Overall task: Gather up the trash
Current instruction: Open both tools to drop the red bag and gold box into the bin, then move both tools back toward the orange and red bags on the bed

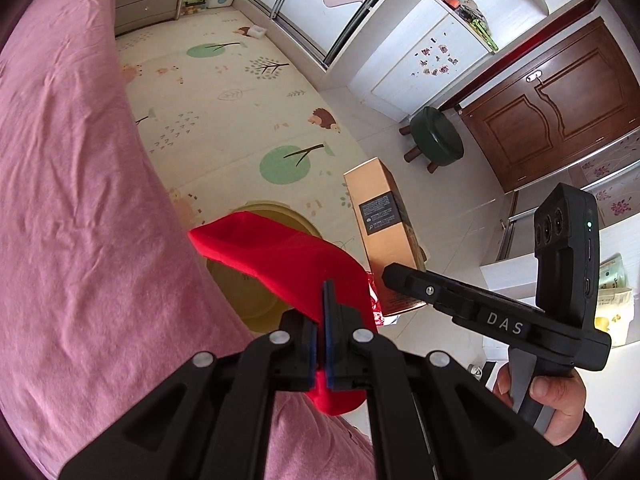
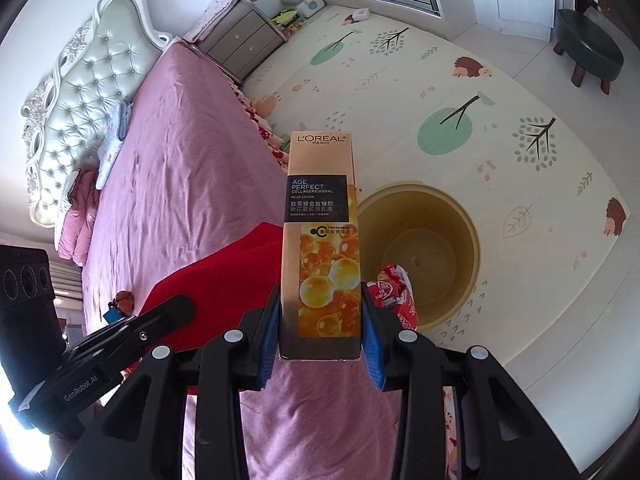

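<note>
**Operator:** Grips first. My left gripper (image 1: 320, 344) is clenched on a red cloth-like piece (image 1: 280, 256), which hangs out past the fingers over the edge of the pink bed (image 1: 72, 200). My right gripper (image 2: 320, 332) is clamped on a tall gold lotion box (image 2: 320, 240), blue pads (image 2: 269, 336) pressed to both its sides.

**Observer:** And the bin?

**Operator:** Yellow bucket (image 2: 464, 240) stands on the patterned play mat (image 2: 520, 80), just beside the bed, below both grippers. From the right wrist camera I see a red printed wrapper (image 2: 394, 292) beside the box, at the bucket's near rim; whether it lies inside I cannot tell.
</note>
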`<action>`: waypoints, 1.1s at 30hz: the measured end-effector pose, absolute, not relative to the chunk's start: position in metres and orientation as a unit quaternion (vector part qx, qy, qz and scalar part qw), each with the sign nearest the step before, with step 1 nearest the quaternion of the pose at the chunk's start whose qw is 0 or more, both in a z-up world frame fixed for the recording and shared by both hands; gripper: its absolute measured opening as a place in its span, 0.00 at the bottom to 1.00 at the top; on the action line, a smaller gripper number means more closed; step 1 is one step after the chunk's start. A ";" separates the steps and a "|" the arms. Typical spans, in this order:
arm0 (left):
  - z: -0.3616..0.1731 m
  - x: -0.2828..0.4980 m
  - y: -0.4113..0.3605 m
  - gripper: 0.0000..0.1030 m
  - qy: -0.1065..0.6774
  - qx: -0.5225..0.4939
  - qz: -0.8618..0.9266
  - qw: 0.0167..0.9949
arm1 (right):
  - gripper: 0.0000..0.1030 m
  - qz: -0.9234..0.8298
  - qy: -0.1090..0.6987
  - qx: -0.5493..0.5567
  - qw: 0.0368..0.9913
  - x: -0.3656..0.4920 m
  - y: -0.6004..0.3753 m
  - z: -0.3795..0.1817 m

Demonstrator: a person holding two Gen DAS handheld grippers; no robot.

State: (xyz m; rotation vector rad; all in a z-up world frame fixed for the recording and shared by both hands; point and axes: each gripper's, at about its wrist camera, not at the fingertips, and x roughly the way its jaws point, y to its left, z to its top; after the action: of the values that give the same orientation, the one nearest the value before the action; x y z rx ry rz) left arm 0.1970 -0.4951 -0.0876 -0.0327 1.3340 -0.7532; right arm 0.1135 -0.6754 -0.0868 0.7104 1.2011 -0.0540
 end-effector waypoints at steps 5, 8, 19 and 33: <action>-0.093 0.202 -0.505 0.57 0.615 0.002 -0.340 0.712 | 0.53 -0.045 0.555 0.323 0.765 0.117 -0.687 -0.093; -0.095 0.201 -0.506 0.70 0.612 0.015 -0.333 0.717 | 0.53 -0.052 0.555 0.319 0.766 0.115 -0.691 -0.093; -0.086 0.189 -0.490 0.75 0.609 0.018 -0.311 0.729 | 0.53 -0.045 0.558 0.320 0.764 0.102 -0.678 -0.081; -0.045 0.152 -0.390 0.77 0.585 -0.022 -0.263 0.767 | 0.53 0.025 0.562 0.272 0.781 0.104 -0.580 -0.039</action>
State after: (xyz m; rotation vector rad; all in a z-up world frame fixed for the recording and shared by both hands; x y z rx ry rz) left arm 0.1524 -0.3896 -0.0451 -0.0485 1.2701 -0.5701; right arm 0.1036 -0.5805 -0.0390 0.5876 1.2145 0.0536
